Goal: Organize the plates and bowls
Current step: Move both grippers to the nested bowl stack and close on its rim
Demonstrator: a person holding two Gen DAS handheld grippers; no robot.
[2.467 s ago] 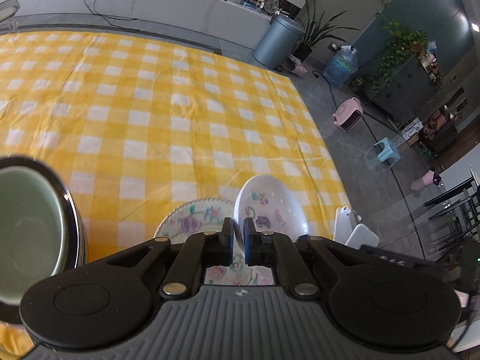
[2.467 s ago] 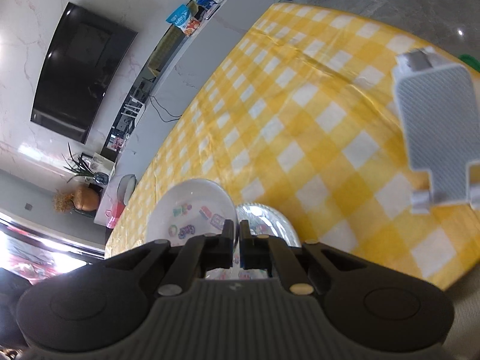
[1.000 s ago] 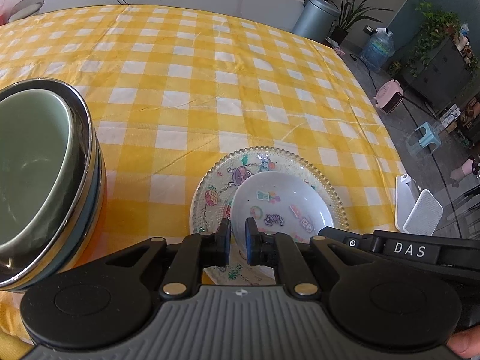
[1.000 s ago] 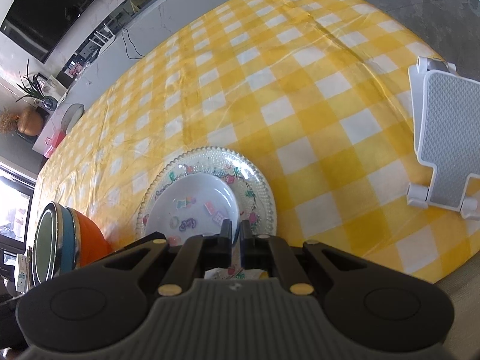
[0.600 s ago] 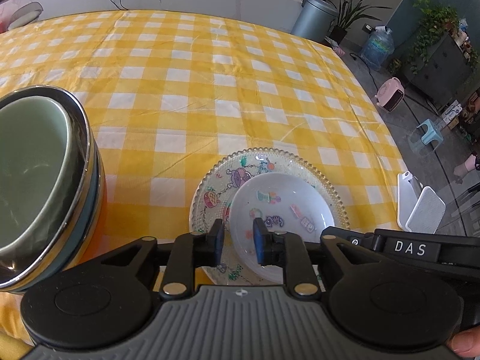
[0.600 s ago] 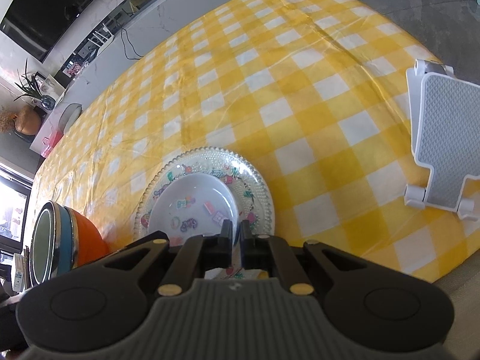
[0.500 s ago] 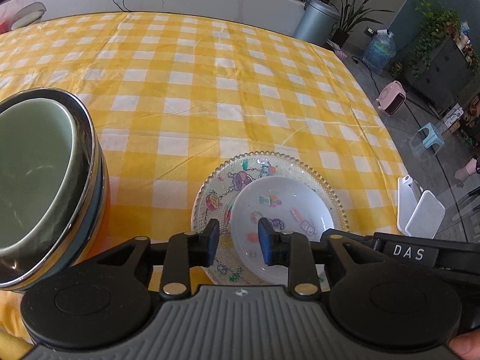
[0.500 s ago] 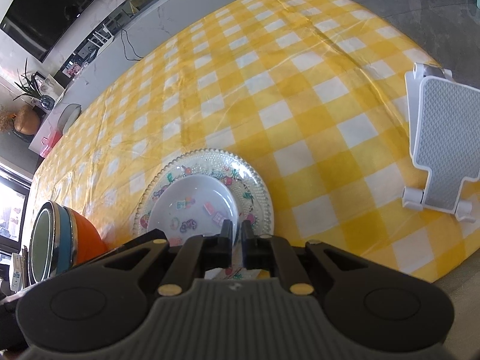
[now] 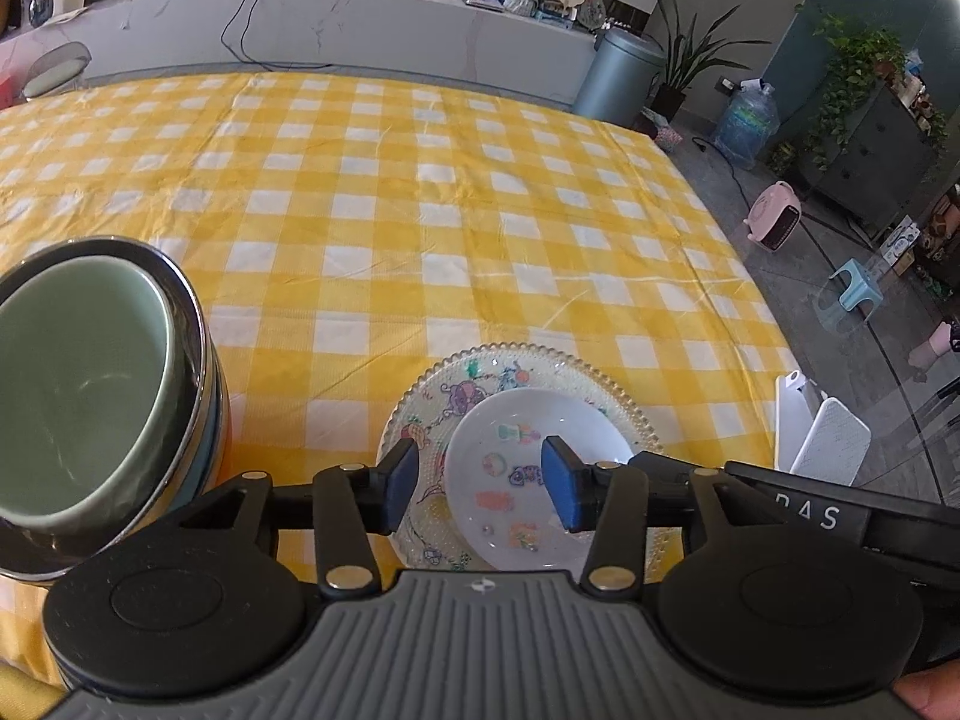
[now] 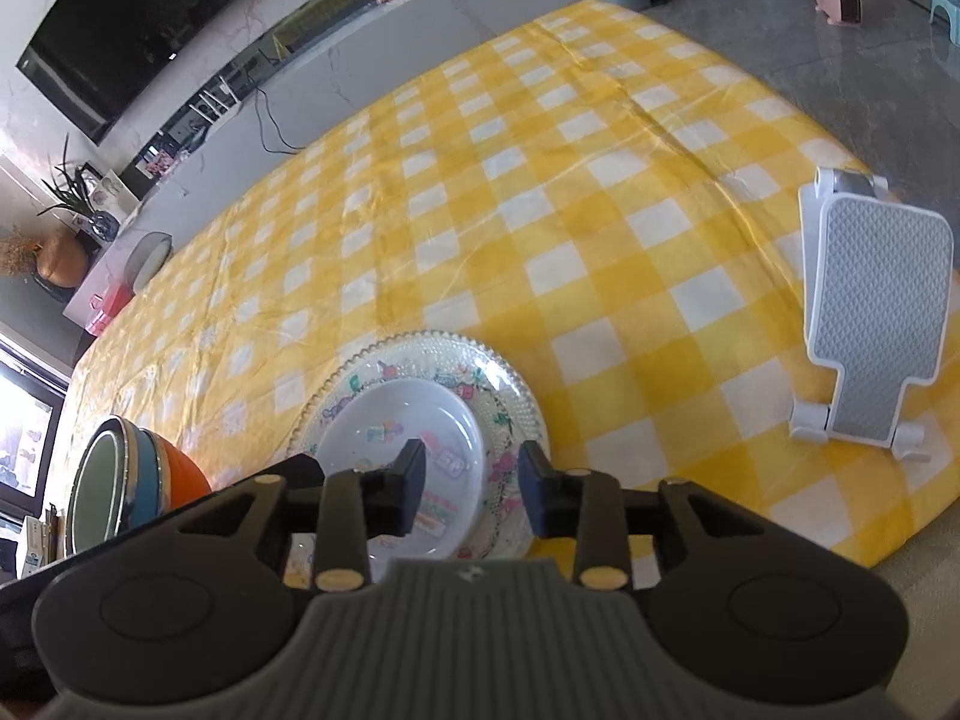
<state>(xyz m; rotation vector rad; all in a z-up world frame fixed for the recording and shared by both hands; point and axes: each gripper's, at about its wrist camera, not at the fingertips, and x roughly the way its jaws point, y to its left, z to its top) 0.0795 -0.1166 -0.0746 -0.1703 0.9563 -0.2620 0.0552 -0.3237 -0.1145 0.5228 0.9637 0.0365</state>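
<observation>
Both grippers, left [image 9: 480, 483] and right [image 10: 471, 489], hover released and empty just short of the small white plate [image 9: 540, 462], which lies flat and round, with no long axis, directly ahead between their fingers. It sits atop the beaded plate [image 9: 576, 363] near the tabletop's [image 9: 420, 180] front edge, beside stacked bowls [image 9: 90, 372].

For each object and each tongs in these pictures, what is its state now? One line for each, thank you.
Left tongs: open, holding nothing.
Right tongs: open, holding nothing.
Small white bowl with cartoon stickers: upright, empty, resting on the plate.
Clear glass plate with beaded rim: flat on the yellow checked tablecloth.
Stack of nested bowls, pale green on top: upright, top bowl empty.
White folding phone stand: propped open, holding nothing.
</observation>
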